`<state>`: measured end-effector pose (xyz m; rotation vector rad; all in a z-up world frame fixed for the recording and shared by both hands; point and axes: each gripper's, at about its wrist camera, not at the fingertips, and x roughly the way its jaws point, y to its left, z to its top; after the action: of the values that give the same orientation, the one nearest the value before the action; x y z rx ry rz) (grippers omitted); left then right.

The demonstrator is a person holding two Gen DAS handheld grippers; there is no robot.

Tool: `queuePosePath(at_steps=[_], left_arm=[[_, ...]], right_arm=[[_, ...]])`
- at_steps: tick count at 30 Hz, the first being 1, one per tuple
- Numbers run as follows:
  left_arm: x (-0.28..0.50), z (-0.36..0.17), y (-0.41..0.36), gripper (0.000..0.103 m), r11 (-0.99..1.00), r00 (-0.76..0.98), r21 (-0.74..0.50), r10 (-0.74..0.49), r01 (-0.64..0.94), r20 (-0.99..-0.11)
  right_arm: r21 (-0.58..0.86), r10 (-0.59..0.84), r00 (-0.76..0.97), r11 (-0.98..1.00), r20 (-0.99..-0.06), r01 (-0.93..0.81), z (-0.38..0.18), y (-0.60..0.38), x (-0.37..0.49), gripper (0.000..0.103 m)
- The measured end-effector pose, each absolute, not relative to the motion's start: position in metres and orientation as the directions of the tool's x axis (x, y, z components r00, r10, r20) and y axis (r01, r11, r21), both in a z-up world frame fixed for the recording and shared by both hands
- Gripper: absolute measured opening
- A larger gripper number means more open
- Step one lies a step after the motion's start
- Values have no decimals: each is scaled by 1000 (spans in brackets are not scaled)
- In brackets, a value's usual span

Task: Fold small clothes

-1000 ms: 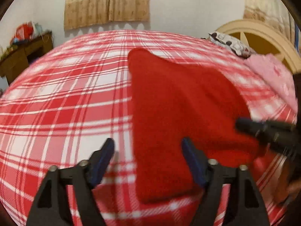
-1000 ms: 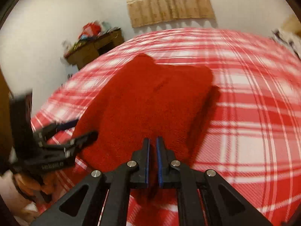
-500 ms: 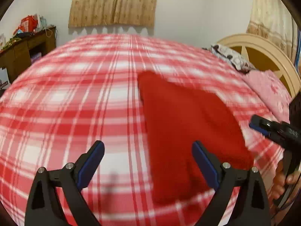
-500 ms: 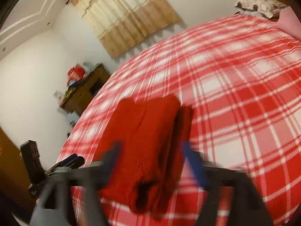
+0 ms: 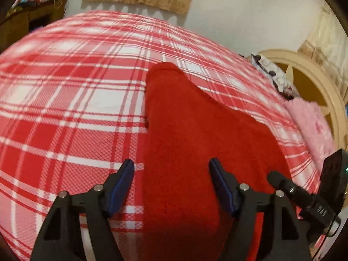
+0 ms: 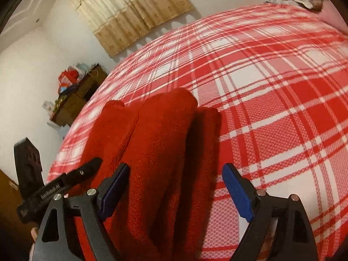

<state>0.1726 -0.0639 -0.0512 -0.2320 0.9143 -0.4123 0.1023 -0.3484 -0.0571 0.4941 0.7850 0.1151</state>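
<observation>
A red knitted garment (image 5: pixel 195 130) lies folded lengthwise on the red-and-white plaid bed cover (image 5: pixel 65 100). My left gripper (image 5: pixel 171 162) hovers over its near left part, one finger over the plaid and one over the knit. Its jaws are closing, and the pads press on nothing. In the right wrist view the garment (image 6: pixel 158 141) shows a thick fold with a shadowed crease. My right gripper (image 6: pixel 176 167) stands open astride that fold without gripping it. Each gripper shows in the other's view: the right one (image 5: pixel 304 195) at the garment's right edge, the left one (image 6: pixel 65 180) at its left.
A pink fluffy blanket (image 5: pixel 311 126), a patterned pillow (image 5: pixel 274 76) and a cream headboard (image 5: pixel 322 82) lie at the bed's right end. A cluttered wooden desk (image 6: pixel 74 100) stands by the wall. Beige curtains (image 6: pixel 130 15) hang beyond the bed.
My right gripper was shut at the garment's near edge and has since opened, leaving the knit folded. My left gripper moved closer over the garment and its jaws narrowed. Both wrists rolled.
</observation>
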Motion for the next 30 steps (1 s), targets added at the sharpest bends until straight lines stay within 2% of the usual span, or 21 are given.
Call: queuePosePath(at_steps=[1, 2, 4, 13, 15, 16, 19, 23, 27, 29, 30], left_arm=[[174, -51, -63, 76, 895, 536, -368, -445, 250, -717], [174, -51, -64, 76, 896, 535, -364, -445, 256, -718], [172, -50, -67, 76, 901, 541, -342, -433, 267, -721], [176, -48, -71, 74, 911, 532, -320, -411, 258, -740], [174, -46, -75, 65, 910, 532, -313, -412, 270, -739], [172, -44, -78, 55, 905, 533, -314, -423, 286, -733], [168, -40, -86, 48, 920, 553, -259, -385, 295, -739], [169, -37, -85, 40, 922, 539, -268, -381, 278, -752], [169, -31, -82, 40, 914, 499, -278, -396, 296, -771], [173, -32, -77, 53, 909, 470, -308, -411, 282, -781], [175, -35, -74, 56, 903, 457, -332, -425, 272, -781]], right_arm=[[454, 274, 707, 888, -652, 75, -57, -346, 103, 86], [435, 265, 706, 898, -657, 68, -57, -342, 103, 74], [446, 305, 699, 895, -647, 23, -57, -336, 104, 61], [463, 322, 693, 886, -645, 20, -57, -337, 109, 59], [455, 315, 694, 890, -647, 20, -56, -336, 108, 57], [452, 313, 696, 892, -646, 19, -56, -335, 107, 53], [444, 305, 701, 896, -645, 19, -54, -332, 105, 49], [465, 302, 697, 884, -650, 50, -50, -333, 101, 42], [471, 304, 701, 880, -645, 52, -42, -335, 89, 40], [491, 315, 701, 869, -639, 57, -45, -340, 85, 39], [504, 323, 702, 862, -635, 60, -47, -343, 84, 39]])
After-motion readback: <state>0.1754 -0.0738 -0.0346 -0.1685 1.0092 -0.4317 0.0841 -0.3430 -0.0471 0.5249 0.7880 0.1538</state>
